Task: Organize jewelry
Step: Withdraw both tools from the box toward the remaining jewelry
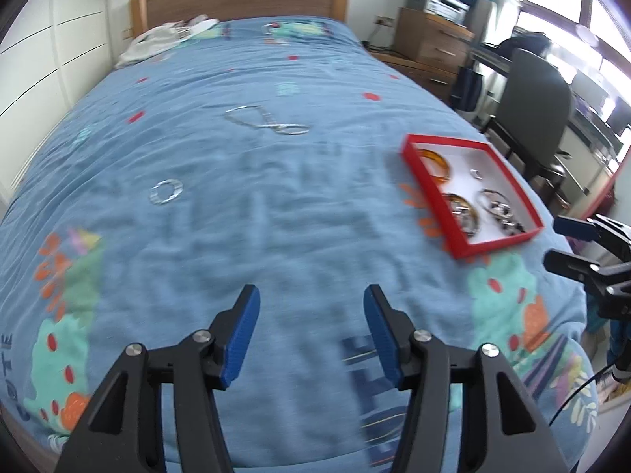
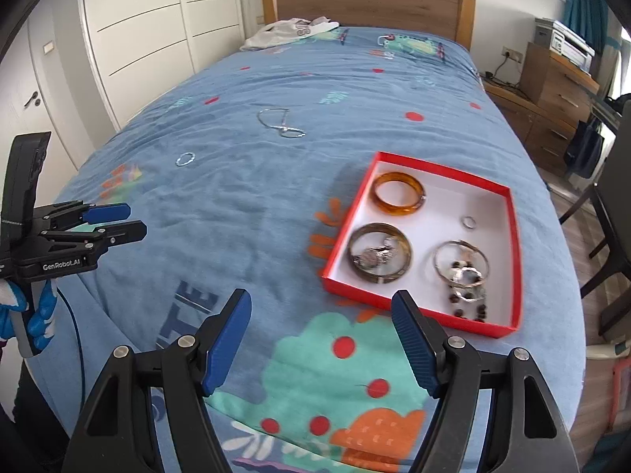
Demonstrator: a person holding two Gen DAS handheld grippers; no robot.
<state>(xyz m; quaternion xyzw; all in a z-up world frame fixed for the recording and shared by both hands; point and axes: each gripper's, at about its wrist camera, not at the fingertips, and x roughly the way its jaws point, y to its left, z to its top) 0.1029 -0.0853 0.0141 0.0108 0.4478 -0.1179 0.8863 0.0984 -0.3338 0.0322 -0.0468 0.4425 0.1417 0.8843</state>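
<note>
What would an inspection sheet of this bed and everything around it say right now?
Surface: blue patterned bedspread, wrinkled.
Job's things: red tray holding amber bangle, small ring, two bangles with trinkets; silver necklace and silver bracelet loose on the bedspread.
Clutter: white garment by the headboard.
Grippers: left tool open, empty; right tool open, empty.
Cables: dark cable beside left tool.
Surroundings: wardrobe, wooden drawers, chair.
</note>
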